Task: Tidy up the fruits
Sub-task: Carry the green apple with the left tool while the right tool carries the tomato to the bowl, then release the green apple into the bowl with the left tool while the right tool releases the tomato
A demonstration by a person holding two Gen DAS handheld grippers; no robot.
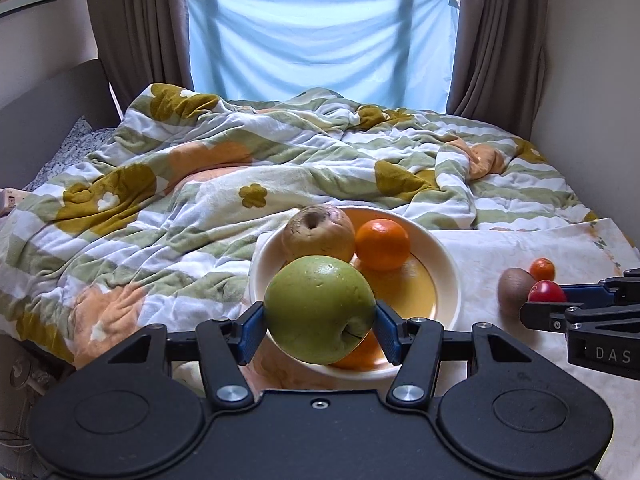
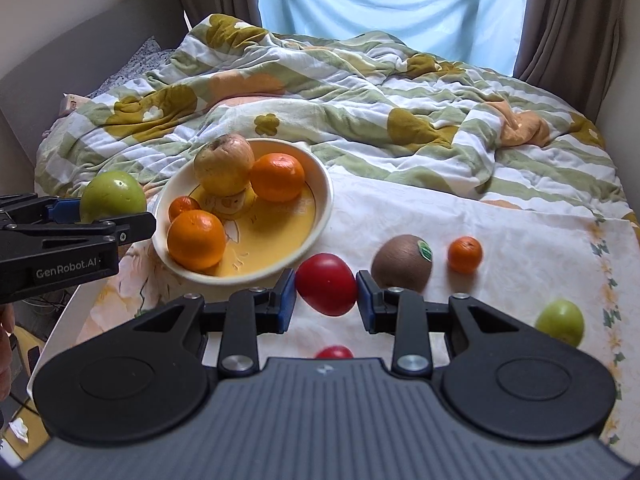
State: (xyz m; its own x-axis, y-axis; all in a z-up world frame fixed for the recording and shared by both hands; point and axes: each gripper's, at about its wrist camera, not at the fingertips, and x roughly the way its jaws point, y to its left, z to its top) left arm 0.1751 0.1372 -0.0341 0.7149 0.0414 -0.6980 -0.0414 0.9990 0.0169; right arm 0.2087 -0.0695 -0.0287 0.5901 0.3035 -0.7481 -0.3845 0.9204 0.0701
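Observation:
My left gripper (image 1: 320,322) is shut on a green apple (image 1: 320,308) and holds it at the near left edge of a cream bowl (image 1: 448,264); both show in the right wrist view (image 2: 112,196). The bowl (image 2: 320,184) holds a yellowish apple (image 2: 224,168), two large oranges (image 2: 278,176) and a small one (image 2: 182,206). My right gripper (image 2: 326,294) is shut on a red tomato (image 2: 326,284), right of the bowl. A kiwi (image 2: 402,262), a small orange (image 2: 464,254), a small green fruit (image 2: 560,320) and another red fruit (image 2: 334,352) lie on the cloth.
The fruits rest on a pale floral cloth (image 2: 500,240) over a bed. A rumpled flowered quilt (image 1: 200,168) covers the bed behind the bowl. Curtains and a blue-covered window (image 1: 320,40) stand at the back. The cloth's left edge drops off near the bowl.

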